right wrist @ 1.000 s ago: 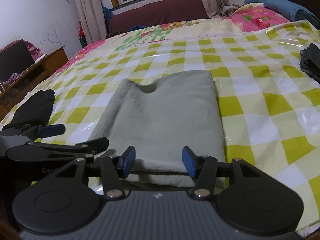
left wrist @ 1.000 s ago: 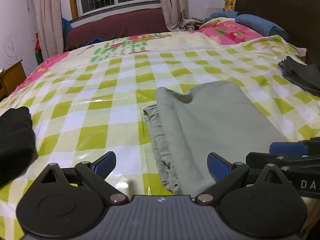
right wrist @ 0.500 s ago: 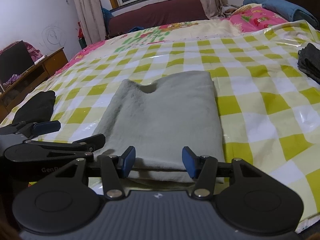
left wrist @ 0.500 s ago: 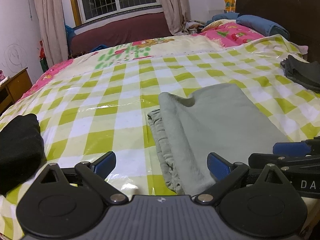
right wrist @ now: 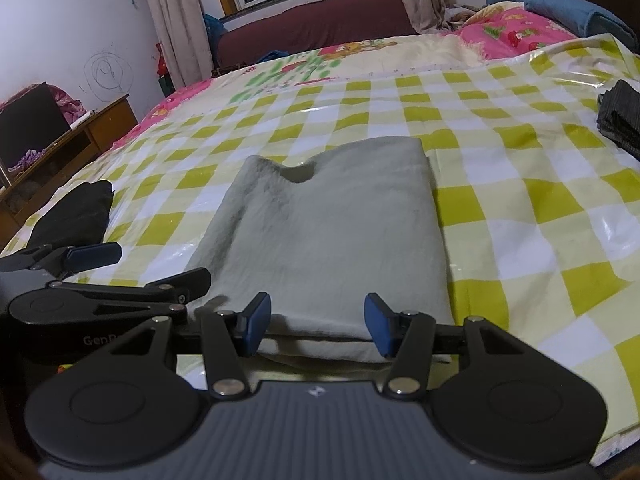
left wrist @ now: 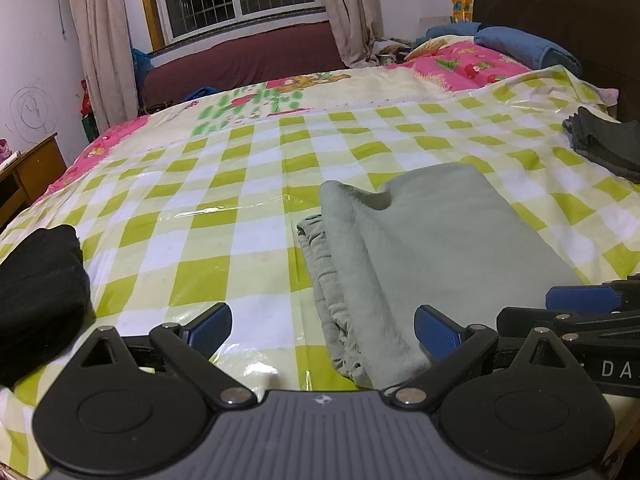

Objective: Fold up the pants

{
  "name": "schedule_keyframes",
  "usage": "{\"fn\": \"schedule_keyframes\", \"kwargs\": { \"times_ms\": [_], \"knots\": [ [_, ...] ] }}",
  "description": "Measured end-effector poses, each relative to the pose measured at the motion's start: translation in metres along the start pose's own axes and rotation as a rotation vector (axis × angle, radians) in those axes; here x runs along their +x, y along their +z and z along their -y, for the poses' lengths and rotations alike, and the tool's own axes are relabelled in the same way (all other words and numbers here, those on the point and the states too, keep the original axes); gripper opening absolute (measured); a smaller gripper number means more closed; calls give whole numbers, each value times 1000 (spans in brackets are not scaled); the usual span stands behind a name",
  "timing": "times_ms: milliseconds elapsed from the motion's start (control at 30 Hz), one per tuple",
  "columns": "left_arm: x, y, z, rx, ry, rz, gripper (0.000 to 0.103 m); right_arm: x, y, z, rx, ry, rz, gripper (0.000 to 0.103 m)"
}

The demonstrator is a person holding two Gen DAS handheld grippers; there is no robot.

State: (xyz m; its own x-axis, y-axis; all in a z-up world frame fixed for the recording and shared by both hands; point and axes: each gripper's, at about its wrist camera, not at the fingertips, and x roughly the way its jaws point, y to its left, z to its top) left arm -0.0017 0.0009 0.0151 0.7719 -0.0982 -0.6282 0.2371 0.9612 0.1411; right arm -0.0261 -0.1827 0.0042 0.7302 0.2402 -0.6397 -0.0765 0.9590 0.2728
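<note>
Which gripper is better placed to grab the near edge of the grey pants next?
Probably the right gripper: its open jaws straddle the near edge of the pants. The left gripper sits mostly over the checked sheet beside them.

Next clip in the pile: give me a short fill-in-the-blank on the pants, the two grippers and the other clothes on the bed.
1. The folded pants are grey-____.
2. The right gripper has its jaws ____, with nothing pinched between them.
3. The sheet under the pants has a green and white ____ pattern.
4. The black garment lies to the ____ of the left gripper.

Missing words: green; open; checked; left
</note>
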Motion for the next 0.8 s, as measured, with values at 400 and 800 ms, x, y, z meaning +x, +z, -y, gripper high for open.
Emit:
{"fn": "schedule_keyframes", "kwargs": {
  "times_ms": [400,800],
  "knots": [
    [-2,-2,0,0,12,4,103,2,-1,0,-1,3,-5,53],
    [-2,-2,0,1,13,5,103,2,-1,0,-1,3,-5,53]
  ]
}}
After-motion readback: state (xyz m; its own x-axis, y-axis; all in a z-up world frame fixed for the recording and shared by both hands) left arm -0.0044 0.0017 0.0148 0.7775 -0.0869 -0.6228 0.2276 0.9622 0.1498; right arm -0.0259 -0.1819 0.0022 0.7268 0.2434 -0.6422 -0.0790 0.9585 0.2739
